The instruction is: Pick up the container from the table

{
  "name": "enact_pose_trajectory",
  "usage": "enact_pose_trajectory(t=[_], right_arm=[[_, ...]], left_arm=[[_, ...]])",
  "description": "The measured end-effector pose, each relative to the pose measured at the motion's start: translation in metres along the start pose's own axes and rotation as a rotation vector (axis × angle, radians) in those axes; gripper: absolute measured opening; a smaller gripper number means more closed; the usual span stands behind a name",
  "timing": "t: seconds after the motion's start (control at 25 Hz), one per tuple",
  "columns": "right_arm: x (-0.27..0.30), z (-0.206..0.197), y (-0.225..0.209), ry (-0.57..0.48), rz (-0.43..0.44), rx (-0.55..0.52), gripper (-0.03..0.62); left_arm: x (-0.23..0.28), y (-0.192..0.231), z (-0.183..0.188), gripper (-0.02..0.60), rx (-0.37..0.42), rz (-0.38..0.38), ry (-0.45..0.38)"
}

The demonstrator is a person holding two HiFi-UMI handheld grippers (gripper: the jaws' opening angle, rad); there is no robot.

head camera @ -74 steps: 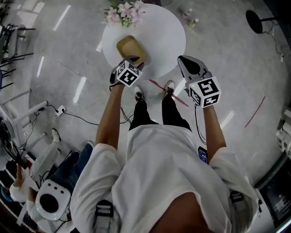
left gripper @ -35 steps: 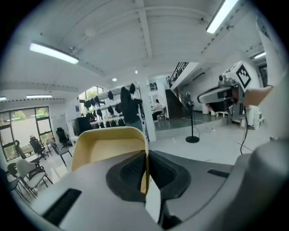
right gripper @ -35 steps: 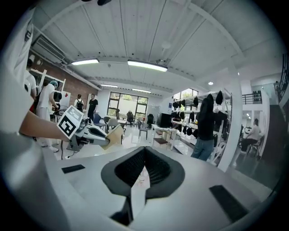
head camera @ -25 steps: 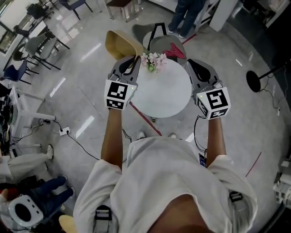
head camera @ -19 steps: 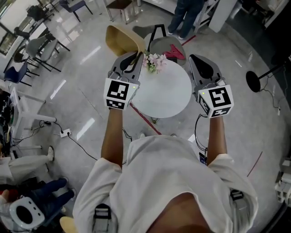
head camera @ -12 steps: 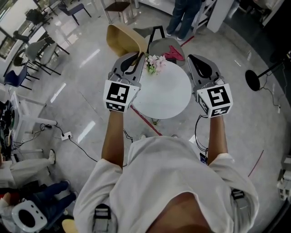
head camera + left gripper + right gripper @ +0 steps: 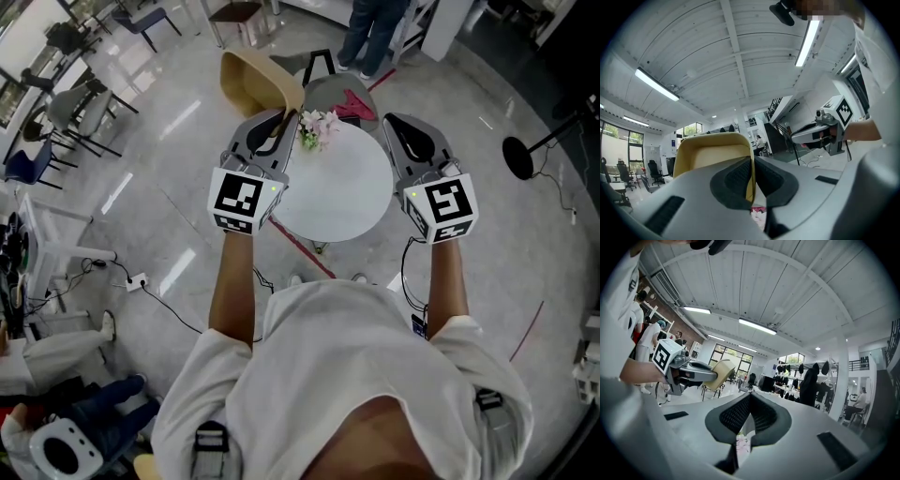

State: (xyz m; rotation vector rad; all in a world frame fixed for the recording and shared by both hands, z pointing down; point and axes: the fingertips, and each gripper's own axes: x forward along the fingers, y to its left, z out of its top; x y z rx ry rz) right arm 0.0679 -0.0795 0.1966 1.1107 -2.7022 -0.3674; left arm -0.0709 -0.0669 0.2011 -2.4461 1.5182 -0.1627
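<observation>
While your left gripper point(image 7: 279, 120) points level over the far left edge of the round white table point(image 7: 342, 192), its jaws pinch one side wall of the tan container point(image 7: 255, 82). That container hangs in the air, clear of the tabletop, out beyond the table's far left rim with its open side tipped up. In the left gripper view the thin wall sits clamped between the black pads point(image 7: 736, 176). Your right gripper point(image 7: 401, 129) hovers level over the table's right edge, well apart from the container, its jaws pressed together on nothing. A small bunch of pink flowers point(image 7: 319, 127) stands at the table's far edge, between the two grippers.
</observation>
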Motion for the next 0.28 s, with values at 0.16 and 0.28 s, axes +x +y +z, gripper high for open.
enact_pose_trajectory(t=[0.16,0.28], right_arm=[[0.0011,-0.0013,0.0015,0.009,0.002,0.005,0.012],[0.0033,-0.0029,0.0032,0.014,0.002,0.007,0.012]], left_arm=[[0.0009,-0.0027,-0.0036,0.026,-0.001,-0.025,0.006],[0.0015,-0.0029,-0.0065,0.026,0.005,-0.038,0.006]])
